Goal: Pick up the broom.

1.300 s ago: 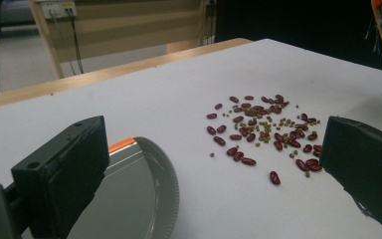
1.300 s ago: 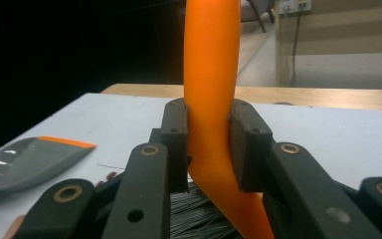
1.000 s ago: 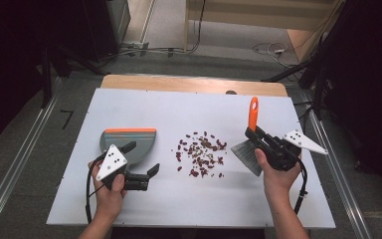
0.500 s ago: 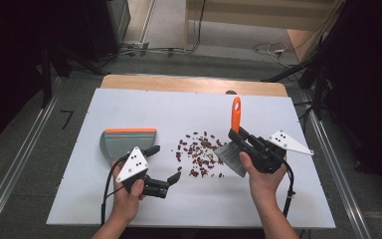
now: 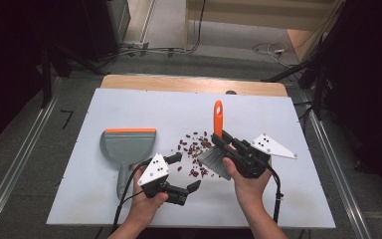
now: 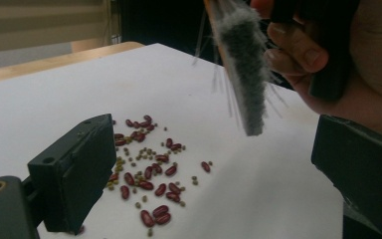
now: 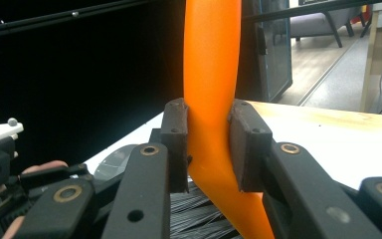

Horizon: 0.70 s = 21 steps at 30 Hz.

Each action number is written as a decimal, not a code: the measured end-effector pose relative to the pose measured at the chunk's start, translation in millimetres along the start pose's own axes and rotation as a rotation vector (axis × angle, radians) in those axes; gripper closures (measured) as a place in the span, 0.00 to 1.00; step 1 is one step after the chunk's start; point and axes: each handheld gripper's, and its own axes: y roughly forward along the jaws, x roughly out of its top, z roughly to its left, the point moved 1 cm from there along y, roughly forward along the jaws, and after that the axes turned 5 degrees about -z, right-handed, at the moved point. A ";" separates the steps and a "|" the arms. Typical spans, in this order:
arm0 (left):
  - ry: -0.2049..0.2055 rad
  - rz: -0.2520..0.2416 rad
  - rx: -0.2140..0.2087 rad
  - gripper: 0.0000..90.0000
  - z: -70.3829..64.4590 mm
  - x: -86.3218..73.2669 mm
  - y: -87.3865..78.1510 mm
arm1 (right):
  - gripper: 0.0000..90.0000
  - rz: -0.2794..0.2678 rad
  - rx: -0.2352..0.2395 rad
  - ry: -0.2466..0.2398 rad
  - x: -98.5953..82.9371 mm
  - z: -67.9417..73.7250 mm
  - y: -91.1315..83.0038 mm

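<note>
Many glossy oval beans (image 5: 194, 149), loose

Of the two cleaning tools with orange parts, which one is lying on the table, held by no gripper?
The dustpan, grey with an orange front edge, lies flat on the table. The brush is clamped at its orange handle by the right gripper.

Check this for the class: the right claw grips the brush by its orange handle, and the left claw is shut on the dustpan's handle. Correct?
Not quite. The right claw does grip the brush by its orange handle, but the left claw is open and holds nothing; the dustpan lies on the table beside it, as the high view shows.
</note>
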 end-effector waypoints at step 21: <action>-0.043 0.047 0.013 0.50 -17.2 -7.2 22.1 | 0.78 -0.002 0.084 0.012 -13.6 31.6 15.2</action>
